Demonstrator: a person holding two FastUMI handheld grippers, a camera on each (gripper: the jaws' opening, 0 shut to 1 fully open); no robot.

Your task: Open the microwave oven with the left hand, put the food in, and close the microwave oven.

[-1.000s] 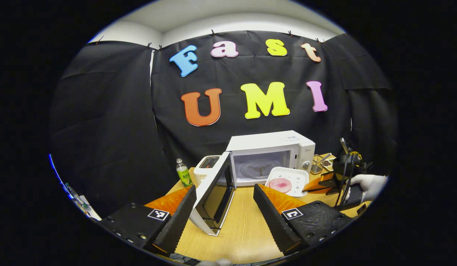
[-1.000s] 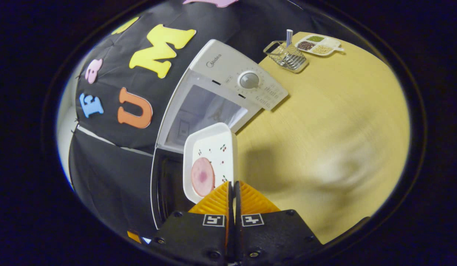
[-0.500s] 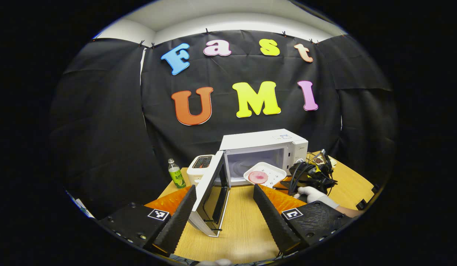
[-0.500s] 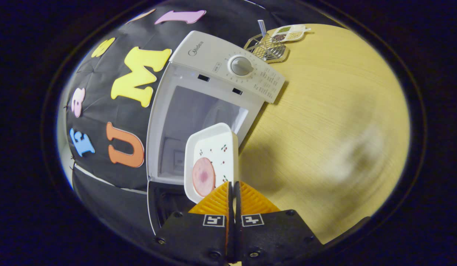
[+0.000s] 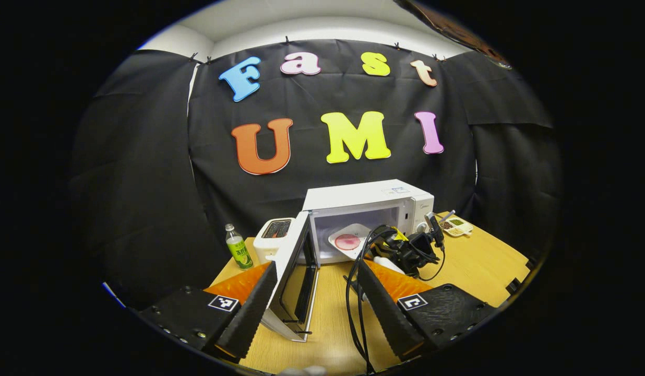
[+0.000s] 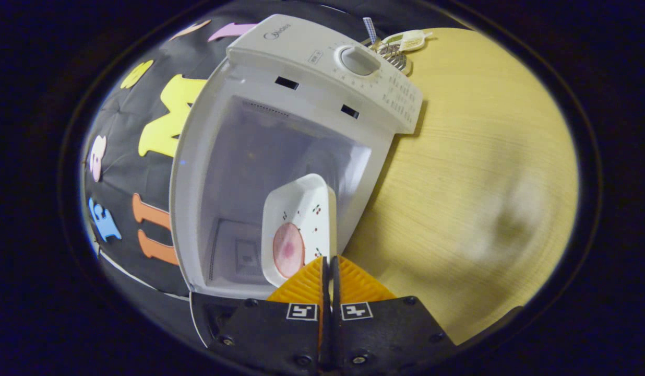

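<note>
**Now loading: plate going into the oven**

Left gripper view: the left gripper has its jaws wide apart, holding nothing; the white microwave oven stands beyond them on the wooden bench, its door swung open between them.

Right gripper view: the right gripper has its jaws clamped on the rim of the white rectangular plate with a pink meat slice, just ahead at the cavity mouth. Next, I judge: set it down inside, release, withdraw.

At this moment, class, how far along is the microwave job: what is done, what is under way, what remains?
Done: the microwave door stands open. Under way: the right gripper, shut on the plate of food, carries it into the cavity. Left: release it, then close the door with the open left gripper.
</note>
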